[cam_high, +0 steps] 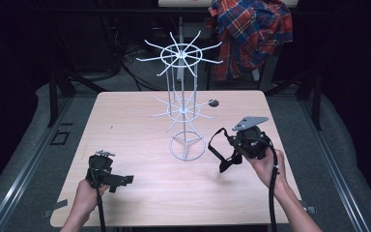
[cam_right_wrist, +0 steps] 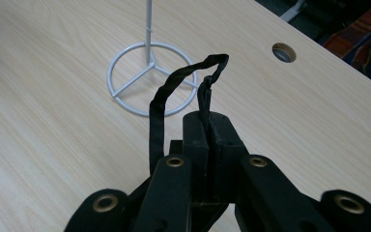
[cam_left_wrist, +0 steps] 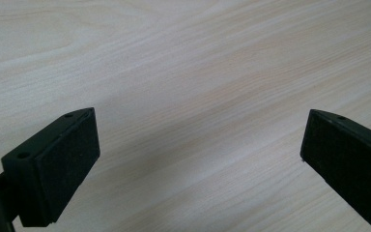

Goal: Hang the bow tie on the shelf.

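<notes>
Black strap [cam_right_wrist: 160, 104], a narrow ribbon-like loop, is pinched at one end between the jaws of the right gripper [cam_right_wrist: 207, 123], which are clenched tight on it; in the right gripper view the strap rises from the jaw tips, arches over and falls back down along the gripper's left side. In the high view the same strap [cam_high: 216, 147] hangs in a loop to the left of the right gripper [cam_high: 232, 153], just above the tabletop [cam_high: 125, 125] and just beside the round base of a white wire stand [cam_high: 186, 113]. That stand is upright near the middle of the tabletop, with two tiers of spoke-like hooks on a thin post and a ring-shaped foot [cam_right_wrist: 149, 77] that lies close in front of the held strap. A round hole [cam_right_wrist: 283, 52] in the tabletop lies beyond the stand, towards the far edge. The left gripper [cam_high: 121, 180] rests low at the near left of the tabletop, well apart from the strap and the stand, and its jaws stand wide and released with bare wood between them, as the left gripper view [cam_left_wrist: 198, 159] shows. A plaid shirt [cam_high: 251, 34] hangs behind the far edge of the tabletop.
</notes>
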Available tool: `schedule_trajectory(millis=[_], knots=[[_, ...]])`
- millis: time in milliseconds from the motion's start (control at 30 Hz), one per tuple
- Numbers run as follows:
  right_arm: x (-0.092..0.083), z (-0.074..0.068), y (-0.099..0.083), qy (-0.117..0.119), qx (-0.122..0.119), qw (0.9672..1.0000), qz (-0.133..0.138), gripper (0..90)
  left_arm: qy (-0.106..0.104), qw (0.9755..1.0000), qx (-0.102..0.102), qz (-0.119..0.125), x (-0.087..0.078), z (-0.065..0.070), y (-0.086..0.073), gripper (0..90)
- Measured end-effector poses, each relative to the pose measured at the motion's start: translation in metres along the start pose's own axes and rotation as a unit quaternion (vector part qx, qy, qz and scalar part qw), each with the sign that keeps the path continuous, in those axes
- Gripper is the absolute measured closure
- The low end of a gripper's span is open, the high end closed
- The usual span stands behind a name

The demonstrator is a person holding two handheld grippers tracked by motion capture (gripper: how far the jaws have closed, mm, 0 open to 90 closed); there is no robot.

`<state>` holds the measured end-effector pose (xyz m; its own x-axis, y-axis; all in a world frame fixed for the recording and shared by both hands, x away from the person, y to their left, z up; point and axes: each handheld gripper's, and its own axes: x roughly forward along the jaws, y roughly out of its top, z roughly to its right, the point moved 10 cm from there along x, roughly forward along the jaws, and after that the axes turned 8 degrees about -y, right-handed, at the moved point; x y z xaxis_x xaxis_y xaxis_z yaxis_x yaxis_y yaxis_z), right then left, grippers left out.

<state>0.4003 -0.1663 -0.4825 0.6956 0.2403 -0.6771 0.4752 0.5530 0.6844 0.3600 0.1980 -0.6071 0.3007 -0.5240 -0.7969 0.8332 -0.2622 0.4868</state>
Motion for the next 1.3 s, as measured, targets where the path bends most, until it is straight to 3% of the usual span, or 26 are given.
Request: schedule_trajectory(millis=[967,1300], knots=[[-0.014,-0.001,0.035,-0.006,-0.019,0.9992,0.035,86.7,-0.002,1.0,0.005,-0.005,0.003,0.002,0.002,0.4],[-0.013,0.005,0.044,-0.009,-0.011,0.9991,0.041,86.7,-0.004,1.0,0.004,-0.003,0.002,0.003,0.001,0.5]])
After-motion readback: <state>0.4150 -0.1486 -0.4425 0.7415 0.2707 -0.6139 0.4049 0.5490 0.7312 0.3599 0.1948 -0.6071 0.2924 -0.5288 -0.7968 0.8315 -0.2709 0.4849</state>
